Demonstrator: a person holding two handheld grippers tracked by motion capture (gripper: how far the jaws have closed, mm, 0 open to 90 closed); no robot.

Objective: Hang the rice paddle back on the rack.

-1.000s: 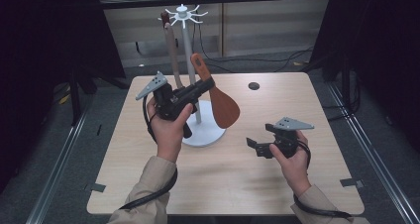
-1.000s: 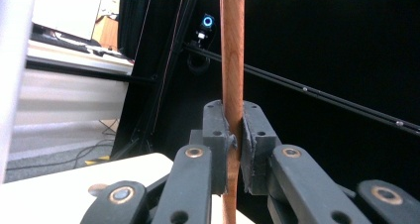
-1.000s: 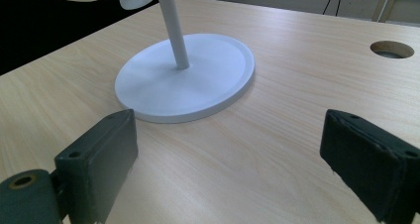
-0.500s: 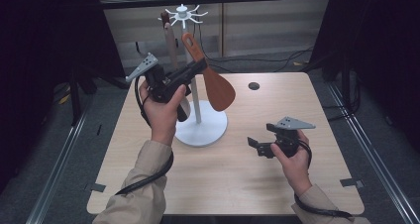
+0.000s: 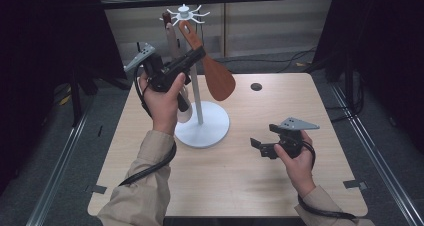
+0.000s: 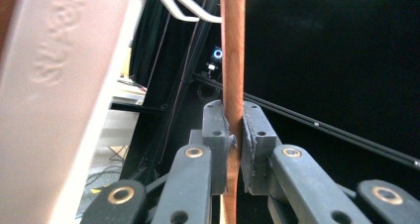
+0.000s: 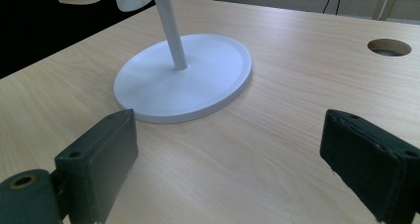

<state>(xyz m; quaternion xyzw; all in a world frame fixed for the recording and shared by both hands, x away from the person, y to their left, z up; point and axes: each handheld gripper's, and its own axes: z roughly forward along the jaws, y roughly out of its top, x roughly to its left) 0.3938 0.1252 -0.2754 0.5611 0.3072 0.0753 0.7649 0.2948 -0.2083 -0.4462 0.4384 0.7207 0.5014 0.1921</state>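
L gripper [image 5: 196,56] jaws clamped on wooden spatula [image 5: 218,77] handle, lifted by white stand [image 5: 202,128] hooks, R gripper [image 5: 260,147] jaws wide apart, holding nothing, low over table [image 5: 280,186]

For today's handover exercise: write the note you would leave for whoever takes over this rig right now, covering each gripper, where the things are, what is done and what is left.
Left gripper: raised beside the white stand, jaws shut on the handle of the brown wooden spatula. The handle's holed end sits up by the hooks at the stand's top; whether it is on a hook cannot be told.
Right gripper: open, low over the table, right of the stand's base, holding nothing.
Another utensil hangs on the stand behind the spatula.
Done: spatula lifted to hook height.
Left: probably seat the hole on a hook, release, withdraw.
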